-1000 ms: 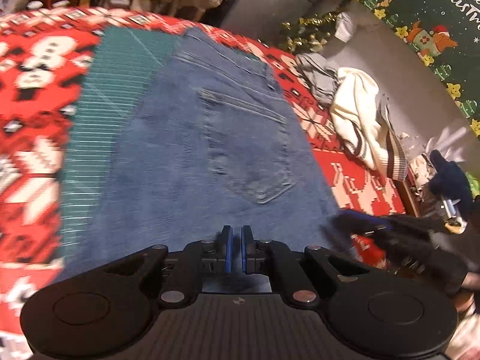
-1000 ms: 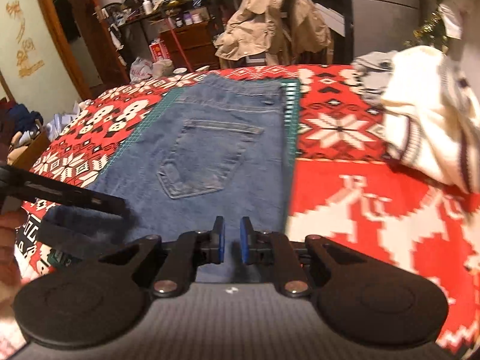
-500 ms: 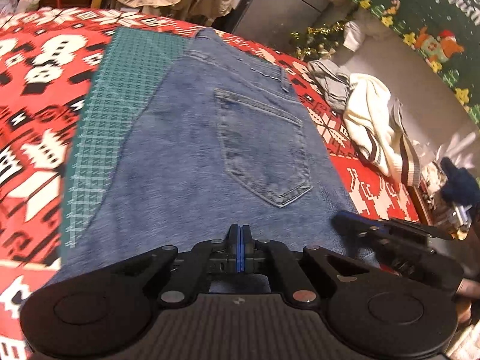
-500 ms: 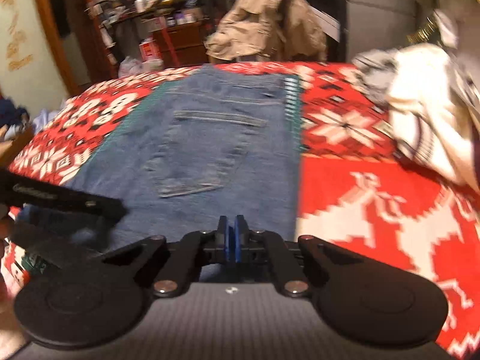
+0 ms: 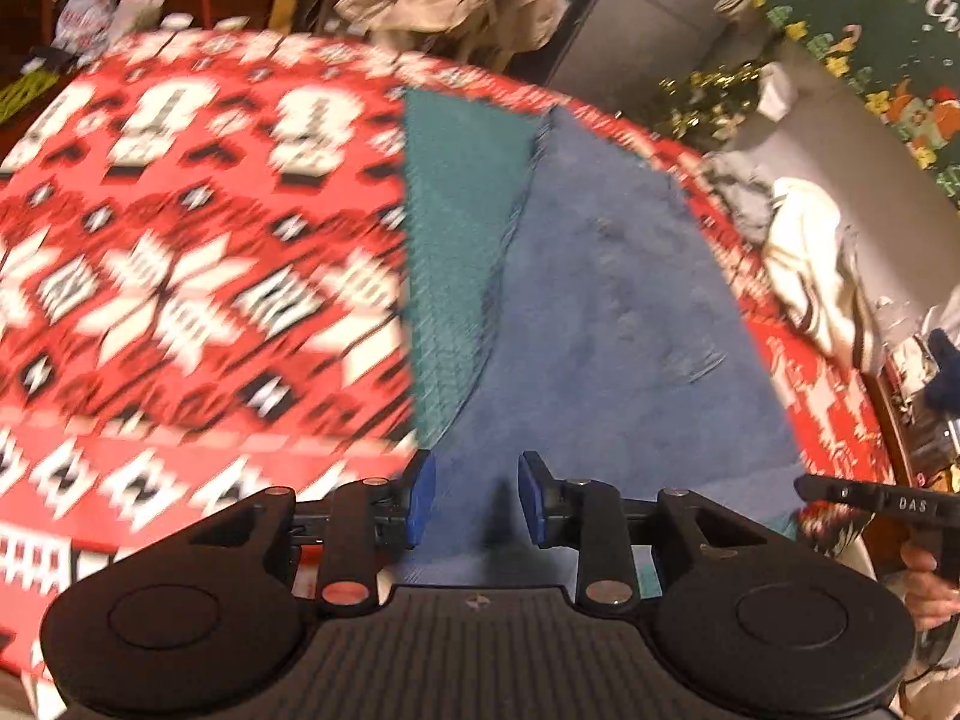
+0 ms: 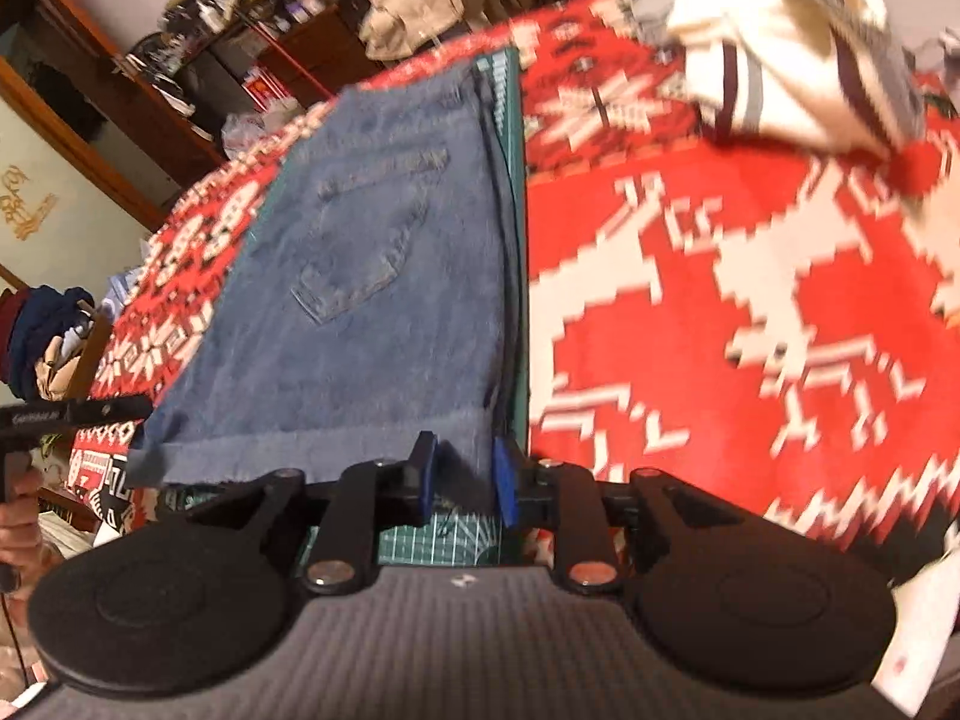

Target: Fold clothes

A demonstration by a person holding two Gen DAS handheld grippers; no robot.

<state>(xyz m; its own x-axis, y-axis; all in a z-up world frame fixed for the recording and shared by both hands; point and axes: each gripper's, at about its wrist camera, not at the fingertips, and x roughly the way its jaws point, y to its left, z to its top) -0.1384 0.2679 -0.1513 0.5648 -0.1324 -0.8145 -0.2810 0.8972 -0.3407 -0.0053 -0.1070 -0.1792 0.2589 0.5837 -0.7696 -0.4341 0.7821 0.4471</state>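
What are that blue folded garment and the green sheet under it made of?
The garment looks like denim: faded matte blue weave, stitched patch pocket, hemmed edge. The green sheet seems a smooth vinyl or rubber cutting mat, judging by its printed white grid; I can't be certain.

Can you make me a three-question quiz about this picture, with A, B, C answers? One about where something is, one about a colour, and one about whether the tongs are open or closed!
1. Where do the jeans lie?
A. On a green mat on the red patterned blanket
B. On the floor
C. On a chair

2. What colour are the pads on the tongs?
A. Yellow
B. Blue
C. Pink

3. How are the right tongs and left tongs now?
A. Both shut tight
B. One open, one shut
C. Both open

Answers:
1. A, the green mat peeks out along the edges of the jeans, with the blanket around it.
2. B, blue pads show on the fingertips in both wrist views.
3. C, each pair shows a clear gap, with denim visible between the fingers.
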